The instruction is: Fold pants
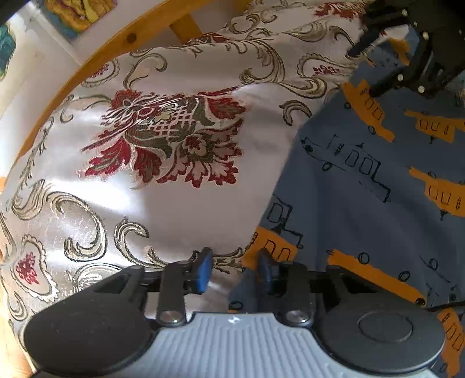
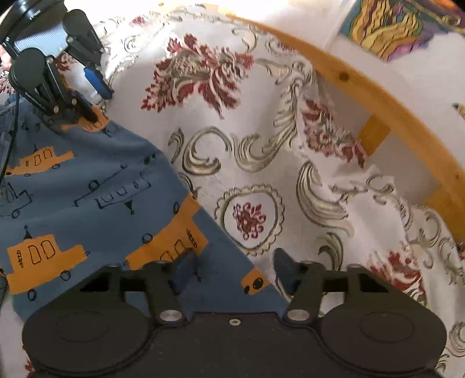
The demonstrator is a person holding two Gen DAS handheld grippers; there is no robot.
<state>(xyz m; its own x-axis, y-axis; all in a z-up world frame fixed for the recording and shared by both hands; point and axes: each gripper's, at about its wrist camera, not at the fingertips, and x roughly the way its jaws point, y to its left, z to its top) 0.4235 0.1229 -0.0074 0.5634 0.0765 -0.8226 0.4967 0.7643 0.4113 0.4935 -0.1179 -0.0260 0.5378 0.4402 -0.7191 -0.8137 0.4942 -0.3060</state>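
Pants (image 1: 377, 186) flat on bedspread (image 1: 162, 203), tools apart

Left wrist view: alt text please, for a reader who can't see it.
Left gripper, jaws open, straddles the edge of blue pants printed with orange boats, lying on a floral bedspread. The right gripper hovers open at the pants' far edge; a wooden frame curves behind.

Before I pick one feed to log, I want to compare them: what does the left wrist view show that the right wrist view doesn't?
Only the left wrist view shows the right gripper, open at the pants' far edge. Only the right wrist view shows the left gripper, open at the opposite edge, and the quilt's draped fold by the rail. Both show the blue pants printed with orange boats, the floral quilt, the wooden rail and a colourful picture.
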